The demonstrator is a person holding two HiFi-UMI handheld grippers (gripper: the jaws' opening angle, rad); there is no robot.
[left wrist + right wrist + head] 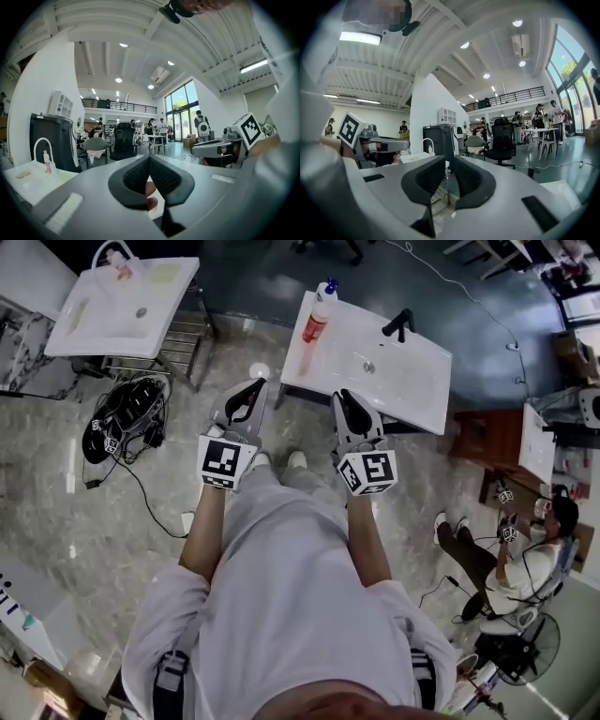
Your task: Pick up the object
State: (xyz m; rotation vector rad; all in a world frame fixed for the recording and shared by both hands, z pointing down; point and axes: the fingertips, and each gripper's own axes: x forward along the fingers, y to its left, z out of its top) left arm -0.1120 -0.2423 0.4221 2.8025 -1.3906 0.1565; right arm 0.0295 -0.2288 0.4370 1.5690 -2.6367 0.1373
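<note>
Head view | approach stage, nothing held | left gripper [259, 383] was closed, right gripper [343, 393] barely parted | next likely needed: widen jaws, reach bottle [319, 315] on worktop [412, 371]

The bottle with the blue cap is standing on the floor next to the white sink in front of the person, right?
Not quite. The bottle with the blue cap is not on the floor. It is on the white sink itself, at its left corner, in front of the person. The head view shows this.
</note>
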